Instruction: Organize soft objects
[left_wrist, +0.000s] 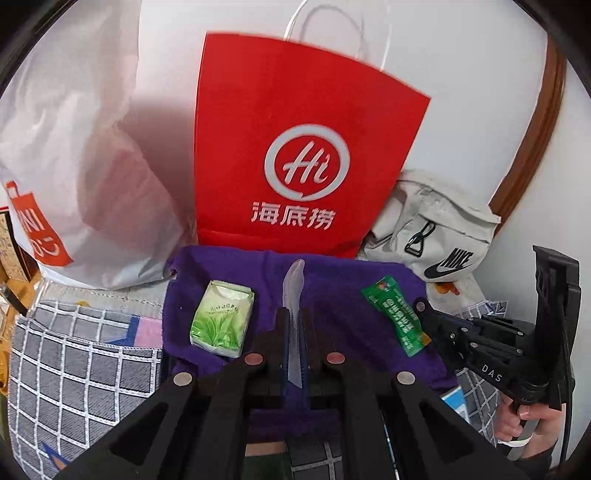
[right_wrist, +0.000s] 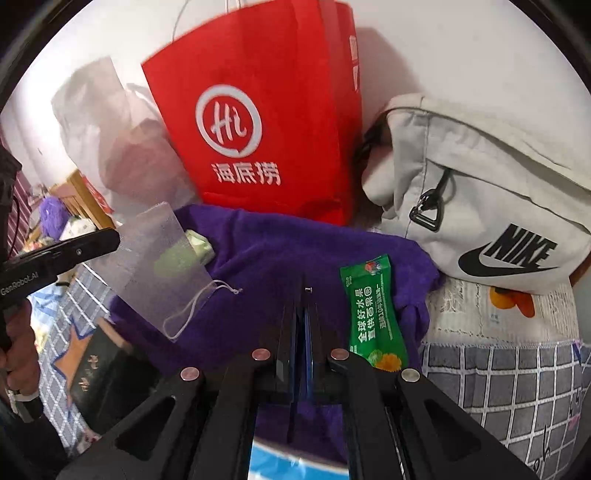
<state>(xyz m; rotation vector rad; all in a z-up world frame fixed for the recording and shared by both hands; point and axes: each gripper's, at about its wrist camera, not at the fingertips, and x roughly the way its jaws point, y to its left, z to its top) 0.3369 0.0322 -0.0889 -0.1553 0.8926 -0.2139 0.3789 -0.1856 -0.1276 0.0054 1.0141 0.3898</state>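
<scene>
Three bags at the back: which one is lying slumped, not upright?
The grey Nike bag, rightmost, slumped on the bed. The red Haidilao paper bag and the white plastic bag stand against the wall.

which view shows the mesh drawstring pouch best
The right wrist view. There the translucent mesh pouch shows broadside, held up over the purple towel with its white drawstring dangling. The left wrist view catches it only edge-on, a thin sliver clamped in the left tongs, so its shape is lost.
</scene>
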